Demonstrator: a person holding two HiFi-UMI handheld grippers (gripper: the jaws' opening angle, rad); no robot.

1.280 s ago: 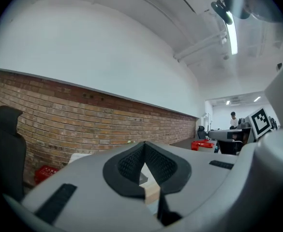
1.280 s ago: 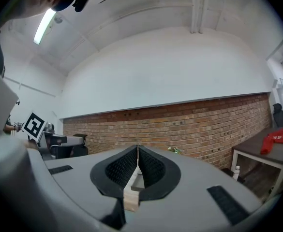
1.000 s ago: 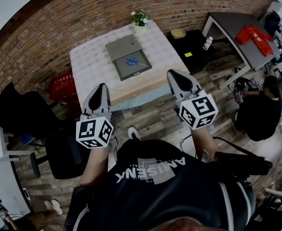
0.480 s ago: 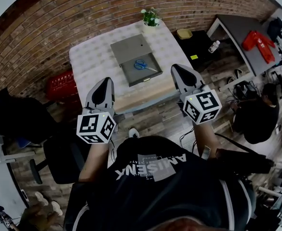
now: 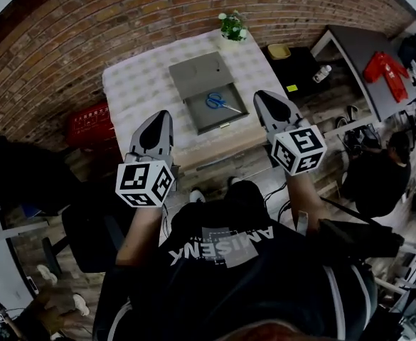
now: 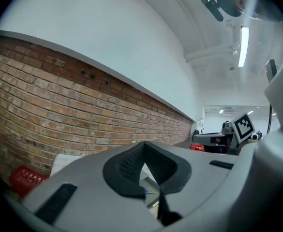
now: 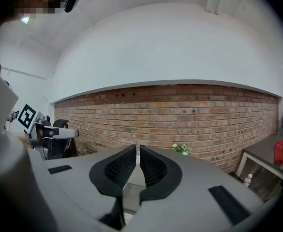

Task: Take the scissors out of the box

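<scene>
Scissors, blue-handled, lying inside the open grey box on the worktop, far of both tongs. Left tongs closed at the tips, empty; right tongs barely parted and opening, nothing between. Probably best: spread wide before reaching, clear the box's near wall, then pinch across the handles.

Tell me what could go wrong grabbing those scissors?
The scissors lie flat in the box, so a grip might slip off them or scrape the bottom. The box sits near the edge of the table; a bump could shove it off. The right gripper is empty, its fingers only starting to open, maybe too narrow.
</scene>
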